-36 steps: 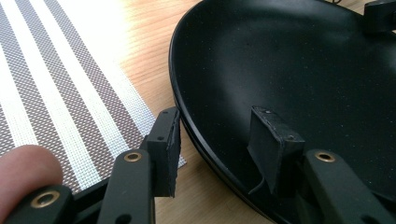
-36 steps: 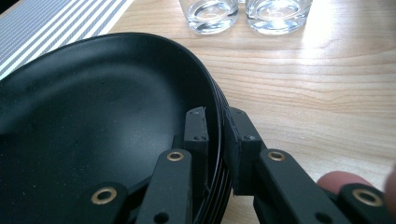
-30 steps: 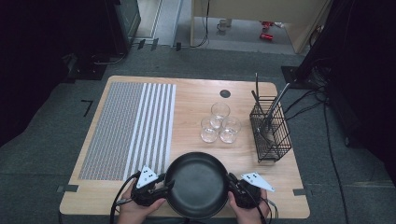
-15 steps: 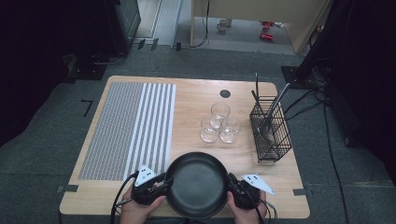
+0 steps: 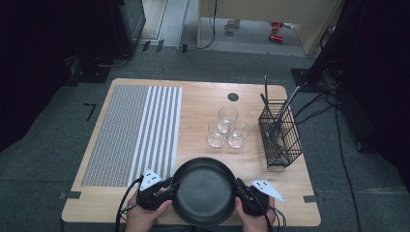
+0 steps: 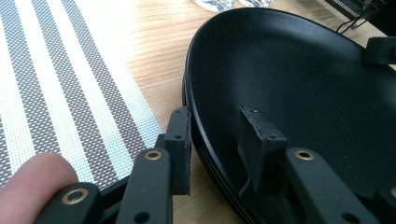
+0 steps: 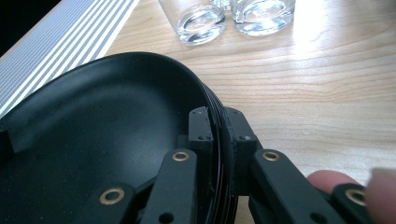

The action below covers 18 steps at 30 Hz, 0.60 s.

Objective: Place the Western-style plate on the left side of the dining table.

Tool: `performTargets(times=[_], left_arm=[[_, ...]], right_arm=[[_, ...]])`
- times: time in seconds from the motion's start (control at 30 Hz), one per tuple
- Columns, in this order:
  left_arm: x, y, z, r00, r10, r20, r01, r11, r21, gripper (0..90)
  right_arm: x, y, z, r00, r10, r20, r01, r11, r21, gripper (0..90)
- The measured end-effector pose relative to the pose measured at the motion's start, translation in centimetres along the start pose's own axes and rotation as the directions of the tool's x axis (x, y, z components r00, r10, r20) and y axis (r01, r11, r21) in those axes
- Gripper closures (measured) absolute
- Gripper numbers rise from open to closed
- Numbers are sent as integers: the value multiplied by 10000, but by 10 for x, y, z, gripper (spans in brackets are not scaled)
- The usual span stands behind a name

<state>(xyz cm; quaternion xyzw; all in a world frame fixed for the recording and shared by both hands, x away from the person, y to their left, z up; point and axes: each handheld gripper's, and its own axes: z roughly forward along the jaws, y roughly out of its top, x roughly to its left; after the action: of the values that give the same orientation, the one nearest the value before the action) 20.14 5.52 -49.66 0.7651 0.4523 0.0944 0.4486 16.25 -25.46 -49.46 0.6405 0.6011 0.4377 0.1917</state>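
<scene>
Three glasses [image 5: 226,128] beyond black plates [image 5: 204,191], wire basket [image 5: 279,133] right

The plate [image 5: 204,192] is matt black with a faint speckle, smooth, its rim ribbed. Left of it lies a woven mat [image 5: 133,130], coarse mesh in grey and white stripes. The table [image 5: 203,104] is pale wood, satin. Beyond the plate stand clear, glossy glasses [image 5: 227,128]; right of it, a black wire basket [image 5: 279,137].
</scene>
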Motion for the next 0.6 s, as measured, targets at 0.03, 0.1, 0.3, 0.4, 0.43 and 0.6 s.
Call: performTargets(times=[0.03,0.1,0.3,0.4,0.43,0.6], left_arm=[[0,0,0,10000,96,-2,-96,10000,20,651],[-2,-2,0,9996,264,20,-265,9996,37,607],[-2,-6,-3,9990,363,247,-367,9992,160,564],[-3,-7,-5,9990,352,267,-357,9992,171,563],[-3,-7,-6,9990,378,246,-383,9991,194,562],[-5,-8,-5,9989,397,231,-402,9990,218,529]], right_arm=[[0,0,0,10000,-8,-4,8,10000,28,839],[0,0,0,10000,-33,-17,33,10000,21,834],[-1,-2,-4,9998,-23,-183,24,10000,75,812],[-1,-2,-5,9999,-22,-146,23,10000,90,805],[0,-3,-5,9999,-44,-133,45,10000,51,802],[1,-5,-5,10000,28,-62,-28,9999,-106,799]])
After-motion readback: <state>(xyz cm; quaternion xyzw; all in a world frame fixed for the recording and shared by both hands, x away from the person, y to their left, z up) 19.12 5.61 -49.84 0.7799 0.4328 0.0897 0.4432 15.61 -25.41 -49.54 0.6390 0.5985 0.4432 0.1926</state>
